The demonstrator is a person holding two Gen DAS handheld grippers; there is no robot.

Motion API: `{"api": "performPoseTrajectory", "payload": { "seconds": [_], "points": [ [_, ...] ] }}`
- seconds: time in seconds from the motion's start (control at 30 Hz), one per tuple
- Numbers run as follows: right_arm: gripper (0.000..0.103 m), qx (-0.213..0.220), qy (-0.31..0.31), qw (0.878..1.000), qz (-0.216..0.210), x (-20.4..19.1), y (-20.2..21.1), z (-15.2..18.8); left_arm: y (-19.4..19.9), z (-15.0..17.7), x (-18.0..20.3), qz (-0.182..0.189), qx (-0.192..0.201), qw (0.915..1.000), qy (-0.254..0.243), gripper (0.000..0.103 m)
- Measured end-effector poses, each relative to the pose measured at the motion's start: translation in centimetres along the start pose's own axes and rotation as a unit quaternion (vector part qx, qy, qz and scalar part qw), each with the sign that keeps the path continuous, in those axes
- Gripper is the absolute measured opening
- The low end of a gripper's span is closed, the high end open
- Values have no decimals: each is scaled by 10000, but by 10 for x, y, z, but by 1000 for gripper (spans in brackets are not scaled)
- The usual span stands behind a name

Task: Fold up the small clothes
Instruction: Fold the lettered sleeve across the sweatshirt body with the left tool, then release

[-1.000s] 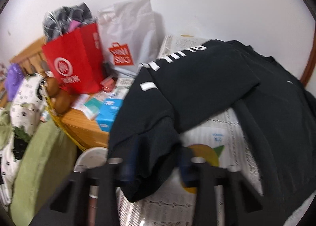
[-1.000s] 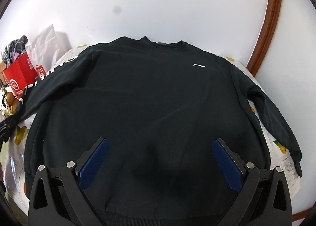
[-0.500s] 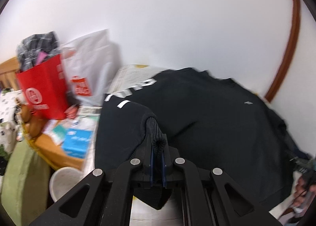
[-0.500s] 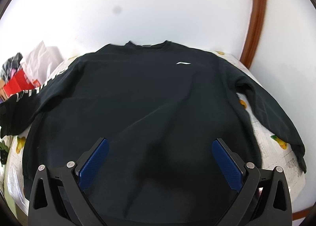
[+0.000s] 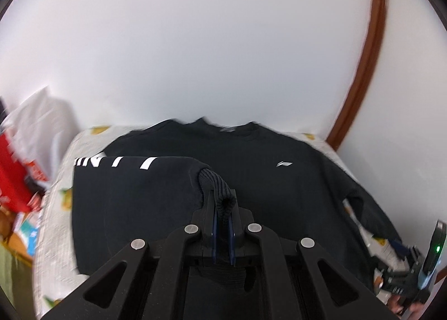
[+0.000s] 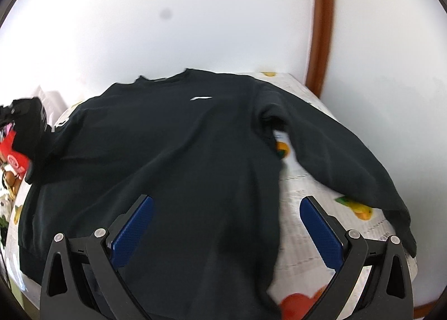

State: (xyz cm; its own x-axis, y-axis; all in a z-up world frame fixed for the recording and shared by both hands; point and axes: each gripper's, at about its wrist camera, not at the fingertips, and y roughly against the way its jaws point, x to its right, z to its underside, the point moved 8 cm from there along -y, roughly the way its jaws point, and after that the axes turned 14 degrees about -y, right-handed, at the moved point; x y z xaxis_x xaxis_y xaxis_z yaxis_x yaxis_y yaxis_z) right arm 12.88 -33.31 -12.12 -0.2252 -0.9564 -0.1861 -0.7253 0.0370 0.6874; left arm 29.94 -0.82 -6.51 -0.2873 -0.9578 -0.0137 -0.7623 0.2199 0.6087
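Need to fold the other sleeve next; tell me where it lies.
In the right wrist view, the free sleeve lies right of the sweatshirt body, spread over the fruit-print cover.

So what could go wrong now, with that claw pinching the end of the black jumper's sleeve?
The left gripper pinches only the ribbed cuff of the black cotton sweatshirt, so the sleeve might slip out partway through the fold.

The other long sleeve lies loose near the edge of the fruit-print table cover; it could slide off.

The right gripper hovers open over the hem, so nothing pins the body; pulling might drag it crooked.
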Motion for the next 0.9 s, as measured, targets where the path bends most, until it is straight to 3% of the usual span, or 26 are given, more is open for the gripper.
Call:
{"api": "performPoseTrajectory", "payload": {
  "seconds": [0.27,0.57,0.7,0.77,0.83,0.9],
  "points": [
    [103,-195,-186,9996,-129,37,-13,8,-64,-42,69,371,13,9991,-216,6],
    [103,-374,17,9989,-286,49,-23,19,-122,-59,113,682,-168,9973,-216,6],
    [103,-407,113,9985,-348,47,-24,17,-130,-64,130,800,-175,9964,-225,7],
    [103,-401,201,9985,-300,45,-26,16,-129,-67,136,837,-191,9961,-209,20],
    [103,-366,291,9986,-235,41,-26,15,-122,-68,136,875,-135,9960,-152,45],
    [103,-363,334,9984,-267,35,-23,15,-109,-68,129,807,-30,9966,-160,45]
  ]
}}
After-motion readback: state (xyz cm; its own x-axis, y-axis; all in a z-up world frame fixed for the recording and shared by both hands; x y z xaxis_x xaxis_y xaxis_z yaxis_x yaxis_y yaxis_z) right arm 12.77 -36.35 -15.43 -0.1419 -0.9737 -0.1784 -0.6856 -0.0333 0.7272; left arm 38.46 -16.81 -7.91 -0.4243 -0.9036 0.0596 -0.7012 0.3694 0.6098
